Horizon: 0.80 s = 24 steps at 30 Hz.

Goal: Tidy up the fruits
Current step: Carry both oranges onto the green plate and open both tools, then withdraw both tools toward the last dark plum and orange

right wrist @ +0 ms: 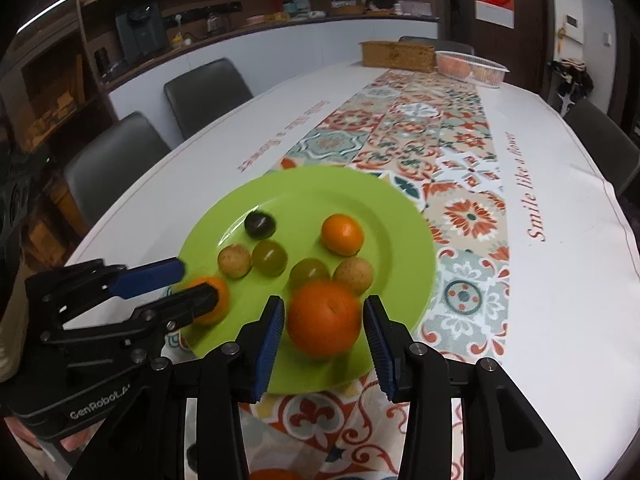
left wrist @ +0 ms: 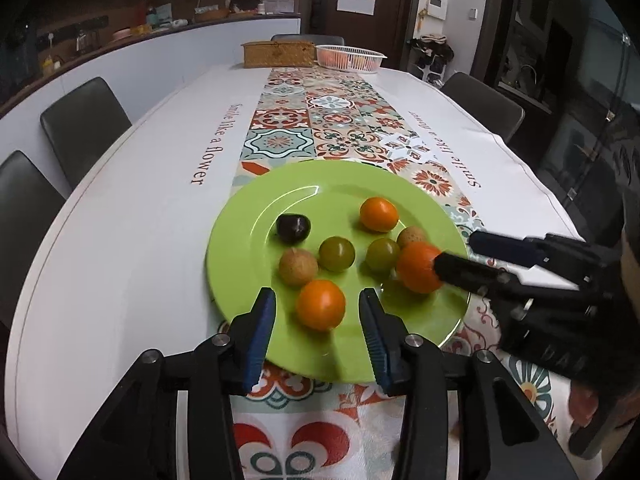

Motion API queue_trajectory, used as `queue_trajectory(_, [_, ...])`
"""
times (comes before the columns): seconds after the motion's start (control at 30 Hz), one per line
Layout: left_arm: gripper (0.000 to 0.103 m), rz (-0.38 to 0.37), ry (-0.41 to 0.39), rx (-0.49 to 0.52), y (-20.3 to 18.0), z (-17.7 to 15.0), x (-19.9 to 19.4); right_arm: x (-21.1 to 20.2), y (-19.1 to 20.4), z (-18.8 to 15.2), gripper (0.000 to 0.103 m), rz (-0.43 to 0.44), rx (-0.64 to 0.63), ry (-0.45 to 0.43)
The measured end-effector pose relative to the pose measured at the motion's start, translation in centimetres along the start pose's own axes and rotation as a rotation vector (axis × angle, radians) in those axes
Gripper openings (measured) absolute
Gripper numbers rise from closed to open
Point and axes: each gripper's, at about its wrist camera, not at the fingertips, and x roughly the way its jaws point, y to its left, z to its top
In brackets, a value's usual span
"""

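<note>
Left gripper (left wrist: 317, 312): jaws spread wide at lower centre of the left wrist view, gripping nothing; blue pads either side of an orange, gaps visible on both sides.
Near orange (left wrist: 321, 304): lying between the left jaws on the near rim area of the plate, touching neither pad as far as visible.
Right gripper (right wrist: 325, 316): jaws likewise wide apart at lower centre of the right wrist view, closed on nothing; seen from the left camera entering from the right edge of the frame.
Large orange (right wrist: 324, 322): between the right jaws, slightly blurred, narrow gaps to each pad; contact with the pads impossible to confirm.
Green plate (left wrist: 248, 216): centre of both frames, on the patterned runner (left wrist: 332, 116) of a white-clothed table (left wrist: 120, 240).
Third orange (left wrist: 379, 214): farther back on the plate, upper right of the fruit cluster, well clear of both grippers.
Green fruits (left wrist: 337, 254): two, side by side mid-plate, between the oranges.
Brown fruits (left wrist: 298, 267): two, one left of the green pair, one right, just behind the large orange.
Dark fruit (left wrist: 293, 228): upper left of the cluster, apart from the rest.
Background: woven box (left wrist: 279, 54) and white basket (left wrist: 350, 57) at the table's far end, top centre of frame.
</note>
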Motion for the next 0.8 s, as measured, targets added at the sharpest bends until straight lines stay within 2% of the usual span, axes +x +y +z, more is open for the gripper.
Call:
queue_trajectory(0.13, [0.043,0.007,-0.007,-0.005,-0.2,-0.9,-1.3,-1.3,-0.4,-0.1,0.045,-0.013,0.008,-0.018])
queue_trajectory(0.27, [0.044,0.034,-0.028,0.018,-1.0,-1.7,-3.1,-3.5,-0.1,-0.7,0.045,-0.058,-0.037,-0.048])
queue_trajectory(0.33, [0.048,0.044,-0.048,0.032,-1.6,-2.0,-4.4,-4.8,0.2,-1.2,0.047,-0.075,-0.062,-0.067])
queue_trajectory(0.4, [0.054,0.042,-0.068,0.038,-1.9,-2.3,-5.6,-6.2,0.5,-1.6,0.055,-0.086,-0.083,-0.084])
queue_trajectory(0.5, [0.063,0.056,-0.104,0.047,-2.5,-2.9,-7.7,-8.1,0.8,-2.2,0.057,-0.091,-0.105,-0.106])
queue_trajectory(0.57, [0.064,0.07,-0.124,0.05,-2.9,-3.4,-9.0,-9.4,0.8,-2.7,0.057,-0.097,-0.111,-0.117])
queue_trajectory(0.7, [0.071,0.072,-0.154,0.064,-3.8,-4.5,-11.3,-11.7,0.9,-3.6,0.066,-0.089,-0.096,-0.127])
queue_trajectory(0.8, [0.073,0.077,-0.175,0.077,-4.4,-5.2,-12.7,-13.4,1.4,-4.6,0.068,-0.111,-0.114,-0.153])
